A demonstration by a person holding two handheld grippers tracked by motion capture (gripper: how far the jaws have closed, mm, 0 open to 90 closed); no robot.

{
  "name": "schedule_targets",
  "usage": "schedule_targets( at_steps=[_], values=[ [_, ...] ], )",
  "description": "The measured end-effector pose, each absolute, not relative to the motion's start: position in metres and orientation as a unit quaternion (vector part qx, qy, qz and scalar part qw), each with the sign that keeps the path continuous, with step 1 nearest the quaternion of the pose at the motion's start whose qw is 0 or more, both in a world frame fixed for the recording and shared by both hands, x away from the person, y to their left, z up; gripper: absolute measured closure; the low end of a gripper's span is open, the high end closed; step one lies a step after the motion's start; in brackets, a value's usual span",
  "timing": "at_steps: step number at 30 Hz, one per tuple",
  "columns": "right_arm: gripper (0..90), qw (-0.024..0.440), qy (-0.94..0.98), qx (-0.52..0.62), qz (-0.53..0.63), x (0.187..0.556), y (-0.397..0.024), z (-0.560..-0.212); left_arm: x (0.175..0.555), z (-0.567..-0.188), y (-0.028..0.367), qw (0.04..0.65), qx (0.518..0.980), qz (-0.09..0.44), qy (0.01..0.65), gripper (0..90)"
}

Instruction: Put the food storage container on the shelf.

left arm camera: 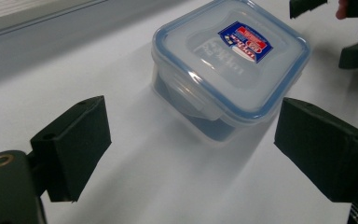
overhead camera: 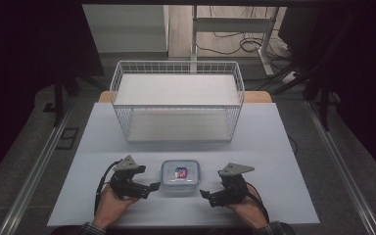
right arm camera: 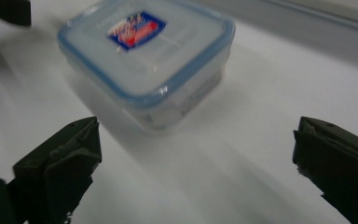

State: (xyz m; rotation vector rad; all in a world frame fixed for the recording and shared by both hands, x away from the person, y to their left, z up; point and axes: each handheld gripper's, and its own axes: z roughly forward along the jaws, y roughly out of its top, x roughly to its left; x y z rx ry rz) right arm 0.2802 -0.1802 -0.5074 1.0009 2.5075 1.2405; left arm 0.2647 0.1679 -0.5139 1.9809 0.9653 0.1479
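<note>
In the high view, the left gripper (overhead camera: 152,187) sits at the lower left of centre, its jaws standing wide apart with nothing between them. Just right of it, on the white table (overhead camera: 284,161), rests the clip-lock food container (overhead camera: 180,176), lower centre of the frame, lid on and latches down, a red-and-blue label (overhead camera: 181,172) on top. Farther right, the right gripper (overhead camera: 205,195) also holds its jaws wide and empty. At upper centre, well apart, stands a white wire basket (overhead camera: 176,100). The container looks light, stiff and smooth-sided, so likely slippery; a grip across two opposite walls just below the lid rim, or under the latch flaps, seems safest.
</note>
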Motion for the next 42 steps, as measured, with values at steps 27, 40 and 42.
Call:
schedule_targets(
  at_steps=[27,40,42],
  values=[
    [13.5,-0.035,0.846,0.357,0.394,0.326,-0.136,-0.509,0.301,-0.53,0.132,0.458,0.807,-0.034,0.372,12.1],
    [33.1,-0.033,0.851,0.347,0.394,0.308,-0.144,-0.504,0.28,-0.522,0.149,0.475,0.784,-0.037,0.398,42.8],
    [37.3,-0.044,0.845,0.35,0.401,0.307,-0.15,-0.504,0.278,-0.526,0.151,0.478,0.781,-0.055,0.397,42.9]
  ],
)
